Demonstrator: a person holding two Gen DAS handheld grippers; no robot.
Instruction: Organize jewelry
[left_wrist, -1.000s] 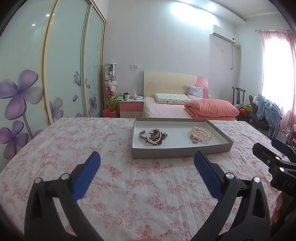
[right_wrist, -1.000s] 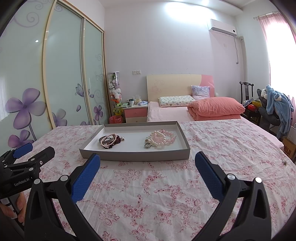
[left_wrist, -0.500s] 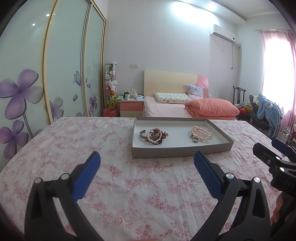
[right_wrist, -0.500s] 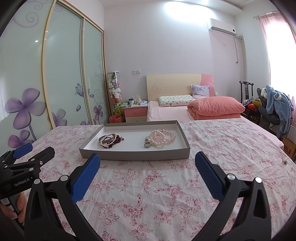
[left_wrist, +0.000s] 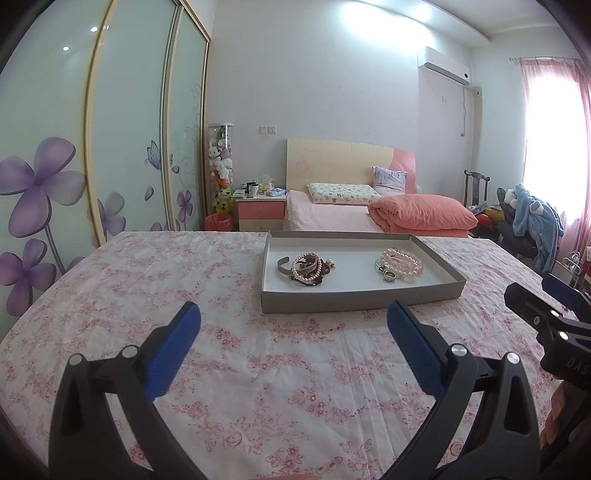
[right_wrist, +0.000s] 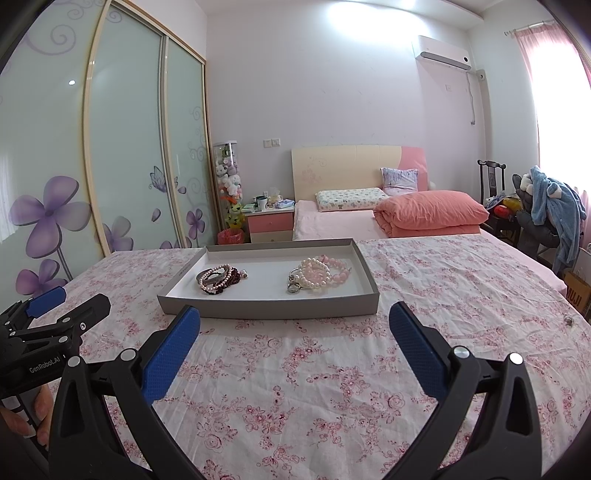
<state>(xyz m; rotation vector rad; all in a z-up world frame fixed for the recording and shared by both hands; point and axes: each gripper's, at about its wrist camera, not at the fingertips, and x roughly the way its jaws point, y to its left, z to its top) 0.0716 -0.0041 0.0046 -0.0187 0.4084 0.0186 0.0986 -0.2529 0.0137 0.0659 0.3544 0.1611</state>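
A shallow grey tray (left_wrist: 354, 299) (right_wrist: 258, 308) lies on the floral tablecloth (left_wrist: 258, 354). In it, at the left, a pile of pearl and dark bead bracelets with a silver cuff (left_wrist: 306, 267) (right_wrist: 219, 278). At the right, pink and white pearl bracelets with a ring (left_wrist: 400, 264) (right_wrist: 319, 277). My left gripper (left_wrist: 293, 325) is open and empty, short of the tray's near wall. My right gripper (right_wrist: 295, 325) is open and empty, also just short of the tray. Each gripper shows at the edge of the other's view (left_wrist: 546, 314) (right_wrist: 62, 314).
A small metal item (right_wrist: 569, 320) lies on the cloth at the far right. Behind the table stand a bed with an orange quilt (left_wrist: 421, 216), a pink nightstand (left_wrist: 260, 210), a flowered wardrobe (left_wrist: 110, 147) and a chair with blue clothes (left_wrist: 532, 218).
Both views have shifted very slightly; the tray sits a touch lower in the right wrist view. Both grippers stay open and empty.
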